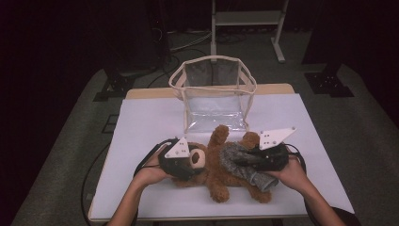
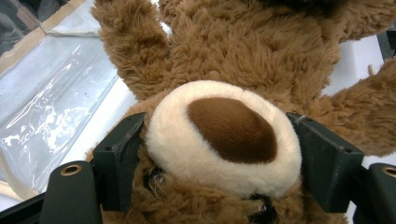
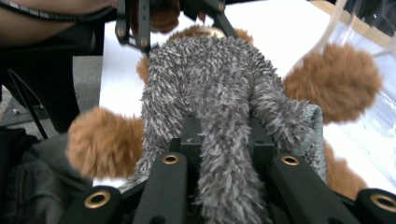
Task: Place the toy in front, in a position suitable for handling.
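Brown plush covers most of what sits between your hands: a teddy bear (image 1: 217,167) lies on its back on the white table (image 1: 141,122), head toward your left hand and legs toward your right. Your left gripper (image 1: 181,157) is at the bear's head, and in the left gripper view its two black jaws stand on either side of the cream muzzle (image 2: 224,137) with its dark brown nose, pressed into the fur, so that gripper is closed on the bear's head. Your left hand (image 1: 153,173) wraps the gripper body from below.

Your right gripper (image 1: 263,157) is over the bear's lower body, where a grey fuzzy garment (image 1: 240,162) is pulled partway over the legs. In the right gripper view a fold of that grey fabric (image 3: 219,116) runs down between the jaws, which sit narrow and pinch it. Brown paws stick out on either side of the garment there, and your left gripper shows at the top of that view beyond the bear's head. Your right hand (image 1: 291,174) holds the gripper from the near side.

Just beyond the bear, touching or nearly touching its raised paw, stands a clear plastic bag (image 1: 214,92) with cream fabric trim, open at the top and upright.
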`<state>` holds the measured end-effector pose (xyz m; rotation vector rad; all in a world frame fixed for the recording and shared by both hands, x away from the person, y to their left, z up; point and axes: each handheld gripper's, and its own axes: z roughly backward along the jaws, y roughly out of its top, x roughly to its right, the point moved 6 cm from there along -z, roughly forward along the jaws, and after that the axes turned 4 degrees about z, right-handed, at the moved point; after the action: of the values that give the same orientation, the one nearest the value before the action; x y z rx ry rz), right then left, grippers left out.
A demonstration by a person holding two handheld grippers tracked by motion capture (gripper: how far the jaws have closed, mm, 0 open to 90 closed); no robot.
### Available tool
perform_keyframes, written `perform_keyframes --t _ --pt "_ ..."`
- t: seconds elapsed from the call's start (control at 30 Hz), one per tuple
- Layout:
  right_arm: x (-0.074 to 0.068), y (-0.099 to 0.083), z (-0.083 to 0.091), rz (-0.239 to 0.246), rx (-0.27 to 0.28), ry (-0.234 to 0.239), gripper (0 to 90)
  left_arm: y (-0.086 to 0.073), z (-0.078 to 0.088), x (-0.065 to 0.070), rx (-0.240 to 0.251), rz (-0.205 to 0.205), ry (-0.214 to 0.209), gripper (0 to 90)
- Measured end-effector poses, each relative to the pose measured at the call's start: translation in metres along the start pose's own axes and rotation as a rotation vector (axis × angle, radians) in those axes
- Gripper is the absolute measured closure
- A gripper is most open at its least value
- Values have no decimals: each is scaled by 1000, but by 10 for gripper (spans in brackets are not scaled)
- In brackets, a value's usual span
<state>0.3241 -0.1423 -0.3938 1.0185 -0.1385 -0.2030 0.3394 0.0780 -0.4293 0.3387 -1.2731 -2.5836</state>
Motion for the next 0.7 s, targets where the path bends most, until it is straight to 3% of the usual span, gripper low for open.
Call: perform_keyframes --t 0.27,0.43,0.7 --pt "-2 9 -17 58 -30 8 738 -1 0 0 2 0 -4 240" --pt "-5 -2 -4 53 -37 -10 737 -1 1 0 0 -2 -4 241" --pt "-3 -22 19 -8 -26 -35 738 0 0 0 -5 2 -4 240"
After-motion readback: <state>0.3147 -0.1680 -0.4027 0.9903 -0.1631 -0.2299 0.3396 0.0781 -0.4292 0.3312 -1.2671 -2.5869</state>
